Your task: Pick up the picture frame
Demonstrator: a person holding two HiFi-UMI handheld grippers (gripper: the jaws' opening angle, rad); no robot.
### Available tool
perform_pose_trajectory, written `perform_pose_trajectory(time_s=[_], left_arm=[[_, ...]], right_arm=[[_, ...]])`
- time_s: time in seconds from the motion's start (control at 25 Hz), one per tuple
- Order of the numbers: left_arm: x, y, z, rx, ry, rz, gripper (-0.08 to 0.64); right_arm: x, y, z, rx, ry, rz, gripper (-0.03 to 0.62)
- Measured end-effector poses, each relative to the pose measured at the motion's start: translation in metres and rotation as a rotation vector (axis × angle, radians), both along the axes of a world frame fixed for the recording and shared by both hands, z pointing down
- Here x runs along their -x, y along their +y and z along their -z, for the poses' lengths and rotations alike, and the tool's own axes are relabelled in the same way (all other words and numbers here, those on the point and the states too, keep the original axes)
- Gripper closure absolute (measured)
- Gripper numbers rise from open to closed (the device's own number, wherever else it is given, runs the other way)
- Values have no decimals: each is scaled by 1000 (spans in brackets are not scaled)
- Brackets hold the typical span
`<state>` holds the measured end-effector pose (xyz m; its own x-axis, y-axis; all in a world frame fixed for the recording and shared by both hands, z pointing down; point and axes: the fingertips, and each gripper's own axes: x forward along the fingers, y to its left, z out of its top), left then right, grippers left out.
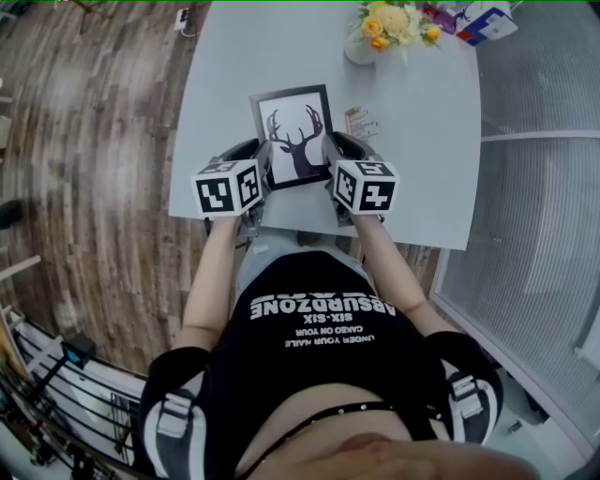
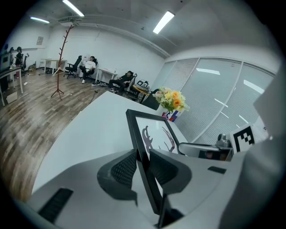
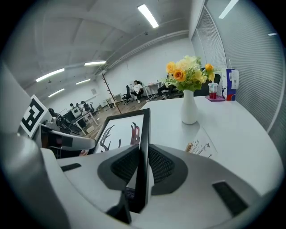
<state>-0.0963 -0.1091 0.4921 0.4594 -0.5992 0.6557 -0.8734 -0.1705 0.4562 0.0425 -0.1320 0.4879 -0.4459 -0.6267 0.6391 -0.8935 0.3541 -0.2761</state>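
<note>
A vase of yellow flowers (image 1: 389,23) is sitting top centre on the grey table (image 1: 422,169), a small card (image 1: 362,123) lying just below.

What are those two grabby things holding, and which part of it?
The picture frame. The left hand-held gripper pinches its left side edge, and the right hand-held gripper pinches its right side edge.

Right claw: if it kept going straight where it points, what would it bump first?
Probably the white table, near the small card; the right claw tilts down, shut on the picture frame. Depth is unclear.
</note>
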Motion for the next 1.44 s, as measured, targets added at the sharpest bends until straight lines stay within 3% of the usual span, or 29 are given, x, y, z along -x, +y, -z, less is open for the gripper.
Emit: perform_pose_trajectory(time_s=[0.52, 1.44], left_arm=[[-5, 44, 45, -108, 30, 22, 462], [-31, 91, 65, -149, 70, 48, 463]], right_arm=[[-6, 42, 42, -82, -32, 8, 514], [-33, 89, 63, -132, -57, 19, 514]])
